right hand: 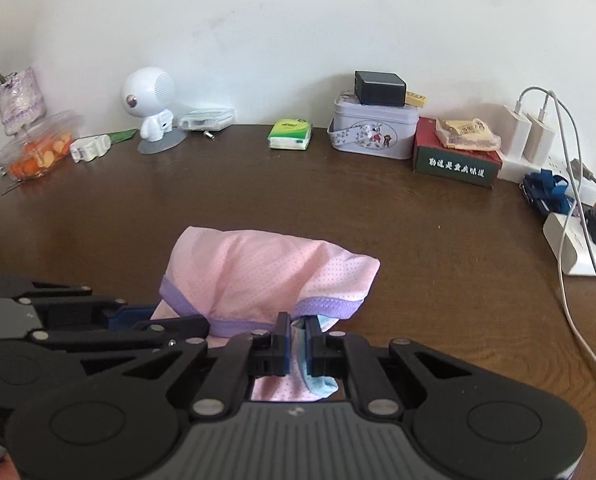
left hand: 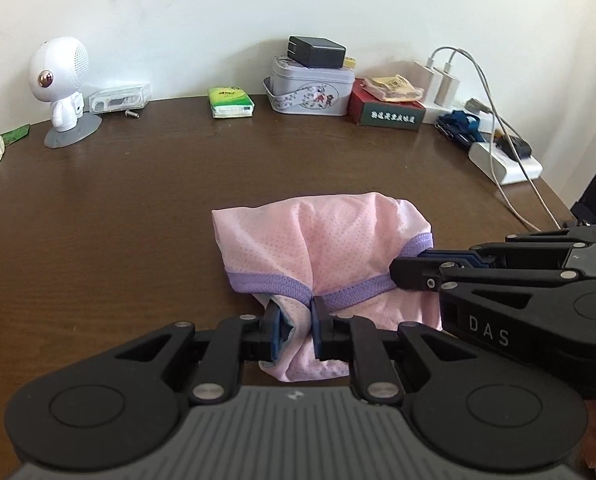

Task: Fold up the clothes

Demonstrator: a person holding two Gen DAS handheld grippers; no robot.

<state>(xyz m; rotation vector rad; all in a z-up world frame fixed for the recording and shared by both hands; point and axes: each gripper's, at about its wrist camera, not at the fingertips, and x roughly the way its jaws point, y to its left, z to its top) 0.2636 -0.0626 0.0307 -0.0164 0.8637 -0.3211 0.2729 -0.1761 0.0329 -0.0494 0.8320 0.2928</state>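
Near the worktop's [left hand: 138, 208] front edge, both grippers, left [left hand: 294, 320] and right [right hand: 296, 338], have jaws clamped on the pink garment's [left hand: 317, 240] purple hem; carry both forward evenly to fold squarely.

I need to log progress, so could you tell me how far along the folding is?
Partly done: the pink garment is already doubled over on the table. In hand: the left gripper and right gripper both pinch its near edge. Left: laying this fold flat and letting go.

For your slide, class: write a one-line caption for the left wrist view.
Left gripper and right gripper both pinch the pink garment at its purple-trimmed edge on the brown table.
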